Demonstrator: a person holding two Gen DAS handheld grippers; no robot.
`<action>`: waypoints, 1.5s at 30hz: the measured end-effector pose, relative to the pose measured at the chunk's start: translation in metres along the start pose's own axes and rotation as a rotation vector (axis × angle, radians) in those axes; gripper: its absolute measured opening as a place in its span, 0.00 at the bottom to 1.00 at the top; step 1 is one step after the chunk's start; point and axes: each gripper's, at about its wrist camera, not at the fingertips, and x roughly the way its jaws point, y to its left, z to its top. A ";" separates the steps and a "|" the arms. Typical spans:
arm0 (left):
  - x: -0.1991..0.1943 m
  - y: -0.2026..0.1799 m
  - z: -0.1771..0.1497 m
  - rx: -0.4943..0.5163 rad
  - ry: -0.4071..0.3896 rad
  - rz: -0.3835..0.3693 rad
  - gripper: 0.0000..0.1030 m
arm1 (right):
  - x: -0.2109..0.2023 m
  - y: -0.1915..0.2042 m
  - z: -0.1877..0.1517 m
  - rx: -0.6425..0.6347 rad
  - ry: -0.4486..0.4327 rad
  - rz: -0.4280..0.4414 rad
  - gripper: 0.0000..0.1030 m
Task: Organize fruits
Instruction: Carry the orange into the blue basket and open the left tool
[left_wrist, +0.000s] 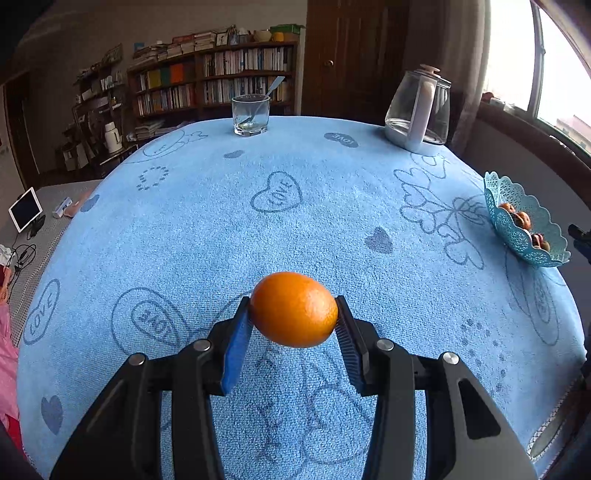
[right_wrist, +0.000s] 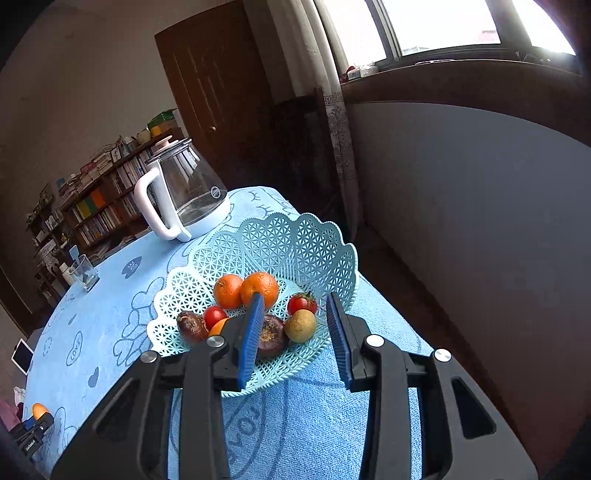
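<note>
Glass kettle (right_wrist: 184, 195) behind fruit basket (right_wrist: 295, 240)

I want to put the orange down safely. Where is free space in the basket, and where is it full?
The orange is held in the left gripper. The basket's back half, behind the two oranges, is bare, as is its right side beyond the tomato. The front left is crowded with fruit.
</note>
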 end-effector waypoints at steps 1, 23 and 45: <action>-0.001 -0.007 0.003 0.011 -0.004 -0.016 0.43 | -0.001 -0.001 -0.001 -0.006 -0.013 -0.016 0.40; 0.024 -0.207 0.068 0.296 -0.023 -0.378 0.43 | -0.011 -0.014 -0.012 0.042 -0.127 -0.093 0.54; 0.069 -0.249 0.073 0.321 -0.010 -0.435 0.69 | -0.013 -0.020 -0.015 0.090 -0.127 -0.085 0.62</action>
